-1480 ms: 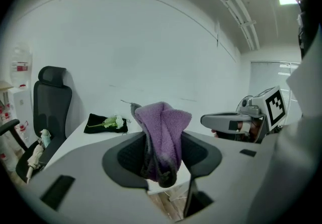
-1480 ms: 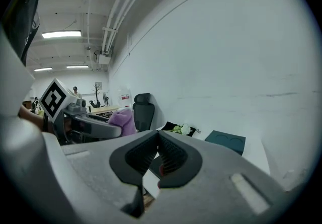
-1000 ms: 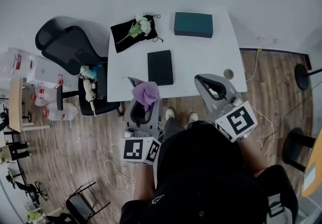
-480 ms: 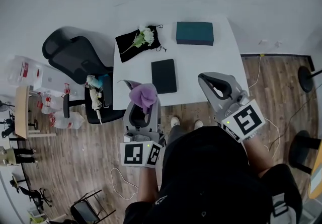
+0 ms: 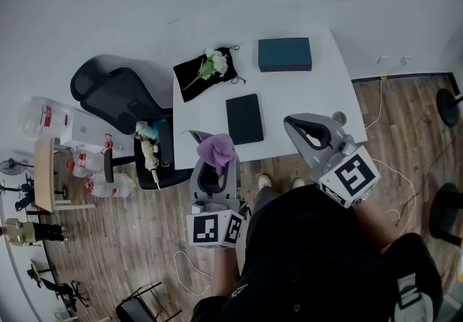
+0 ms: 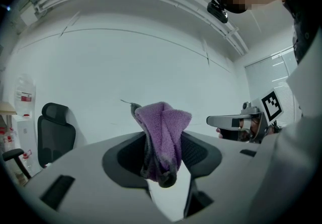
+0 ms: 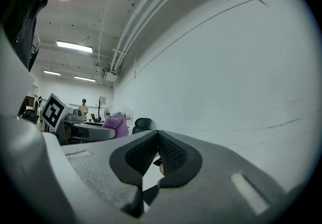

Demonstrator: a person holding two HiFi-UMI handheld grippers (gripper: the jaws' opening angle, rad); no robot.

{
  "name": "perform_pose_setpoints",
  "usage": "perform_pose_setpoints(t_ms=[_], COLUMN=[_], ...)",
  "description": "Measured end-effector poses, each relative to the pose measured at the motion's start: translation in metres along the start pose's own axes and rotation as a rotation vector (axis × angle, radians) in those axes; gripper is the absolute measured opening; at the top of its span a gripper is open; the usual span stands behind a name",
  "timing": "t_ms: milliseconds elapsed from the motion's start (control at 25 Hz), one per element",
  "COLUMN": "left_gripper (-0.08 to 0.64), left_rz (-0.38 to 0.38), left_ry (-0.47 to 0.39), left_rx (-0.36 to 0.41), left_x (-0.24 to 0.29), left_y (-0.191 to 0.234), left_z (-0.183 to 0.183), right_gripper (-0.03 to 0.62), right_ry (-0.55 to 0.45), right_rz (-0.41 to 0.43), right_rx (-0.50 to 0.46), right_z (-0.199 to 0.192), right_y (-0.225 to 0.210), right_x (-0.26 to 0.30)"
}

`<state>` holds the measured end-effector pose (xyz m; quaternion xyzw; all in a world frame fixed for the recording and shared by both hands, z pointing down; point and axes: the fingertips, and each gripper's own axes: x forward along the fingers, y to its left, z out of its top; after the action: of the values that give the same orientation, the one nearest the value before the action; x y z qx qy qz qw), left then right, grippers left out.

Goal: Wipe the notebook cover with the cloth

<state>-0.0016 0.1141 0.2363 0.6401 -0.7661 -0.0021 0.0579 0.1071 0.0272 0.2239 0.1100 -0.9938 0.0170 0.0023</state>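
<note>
The left gripper is held out in front of the body and points forward. Its 2 fingers are closed on a purple cloth that bunches up between them. The right gripper is held alongside, well apart, angled slightly inward, with its fingers pressed together and empty.

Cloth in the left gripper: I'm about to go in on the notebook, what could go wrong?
1. The cloth is a bunched wad pinched in the left gripper. Drag might tug it loose, or the jaw tips might scrape the cover.
2. The notebook lies loose on the table near its front edge. The right gripper is shut, empty and not holding it down, so a stroke could slide it.
</note>
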Motion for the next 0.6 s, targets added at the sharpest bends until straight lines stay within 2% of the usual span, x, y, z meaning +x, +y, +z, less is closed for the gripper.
perform_pose_setpoints(t_ms=[600], left_gripper=[0.187], left_rz=[0.034], left_ry=[0.011], left_rx=[-0.022], left_x=[0.0007], left_y=[0.0099], left_z=[-0.0081], right_gripper=[0.005], right_ry=[0.010], right_rz=[-0.004], right_rx=[0.027], right_z=[-0.0054], right_y=[-0.0091], right_x=[0.0042])
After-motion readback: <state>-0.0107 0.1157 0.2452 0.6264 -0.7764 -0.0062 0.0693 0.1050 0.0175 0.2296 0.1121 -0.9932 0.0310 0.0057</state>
